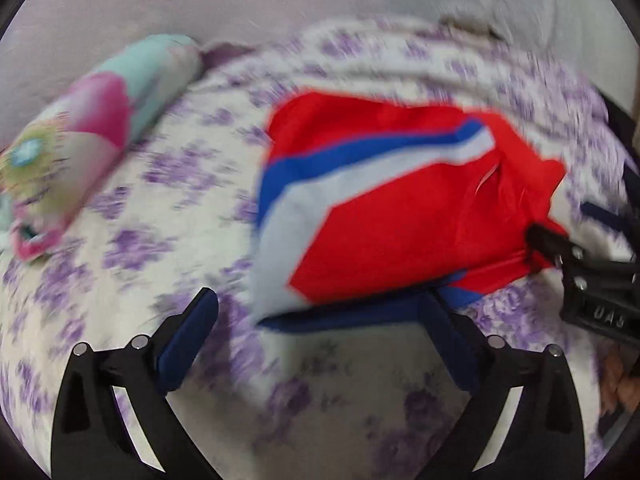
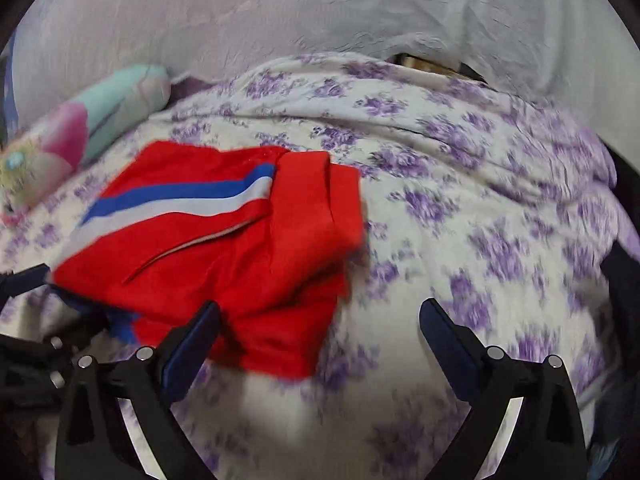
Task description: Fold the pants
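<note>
The red pants [image 2: 224, 248] lie folded into a compact bundle on the bed [image 2: 480, 216], ahead-left of the right gripper [image 2: 320, 316] and ahead-right of the left gripper [image 1: 320, 308]. Both jaws stand released, empty. Folding appears nearly complete; only final tidying likely remains.

1. Left wrist: looks forward and down along open left tongs [image 1: 318, 314], close over the bed [image 1: 160, 208].
2. Right wrist: same low forward angle, set further right.
3. Shared: red pants [image 1: 400, 216], bolster pillow [image 1: 100, 120], floral sheet.
</note>
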A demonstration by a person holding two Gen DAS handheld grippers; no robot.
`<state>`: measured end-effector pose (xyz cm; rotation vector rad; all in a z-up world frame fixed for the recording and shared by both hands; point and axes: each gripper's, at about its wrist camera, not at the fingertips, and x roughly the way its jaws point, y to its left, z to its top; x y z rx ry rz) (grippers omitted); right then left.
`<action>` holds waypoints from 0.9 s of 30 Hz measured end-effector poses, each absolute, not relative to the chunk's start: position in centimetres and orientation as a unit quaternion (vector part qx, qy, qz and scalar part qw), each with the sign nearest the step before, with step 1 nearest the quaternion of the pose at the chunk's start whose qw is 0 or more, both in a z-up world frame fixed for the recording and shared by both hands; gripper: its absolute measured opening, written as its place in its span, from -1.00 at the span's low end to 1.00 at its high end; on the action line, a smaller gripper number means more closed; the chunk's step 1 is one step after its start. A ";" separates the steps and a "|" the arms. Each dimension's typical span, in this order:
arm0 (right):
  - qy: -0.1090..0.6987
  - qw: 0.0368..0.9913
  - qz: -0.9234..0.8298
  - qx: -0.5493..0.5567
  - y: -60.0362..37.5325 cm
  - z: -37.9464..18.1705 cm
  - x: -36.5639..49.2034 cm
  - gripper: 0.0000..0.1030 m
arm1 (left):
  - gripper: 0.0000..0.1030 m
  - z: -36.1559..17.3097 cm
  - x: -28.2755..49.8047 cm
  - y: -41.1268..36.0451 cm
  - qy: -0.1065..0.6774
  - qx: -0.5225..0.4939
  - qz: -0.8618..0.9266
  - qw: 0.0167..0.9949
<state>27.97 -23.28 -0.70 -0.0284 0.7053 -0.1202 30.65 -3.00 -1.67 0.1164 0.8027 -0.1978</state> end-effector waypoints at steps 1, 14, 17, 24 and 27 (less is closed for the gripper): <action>0.337 0.940 -0.059 -0.005 -23.4 -0.5 27.3 0.93 | 0.90 -1.5 29.8 -2.8 0.380 0.053 -0.094 0.919; 0.379 0.923 -0.049 0.036 -22.5 -1.7 20.9 0.93 | 0.90 1.4 18.9 -2.1 0.294 0.041 -0.085 0.951; 0.374 0.926 -0.044 0.037 -22.0 -1.7 18.9 0.93 | 0.90 1.6 16.7 -1.8 0.282 0.041 -0.085 0.955; 0.271 0.961 -0.047 0.007 -19.9 1.1 11.6 0.93 | 0.90 2.9 13.0 -1.1 0.245 0.044 -0.071 0.966; 0.212 0.976 -0.056 -0.014 -19.2 2.6 9.2 0.93 | 0.91 3.9 12.2 -0.8 0.227 0.032 -0.059 0.972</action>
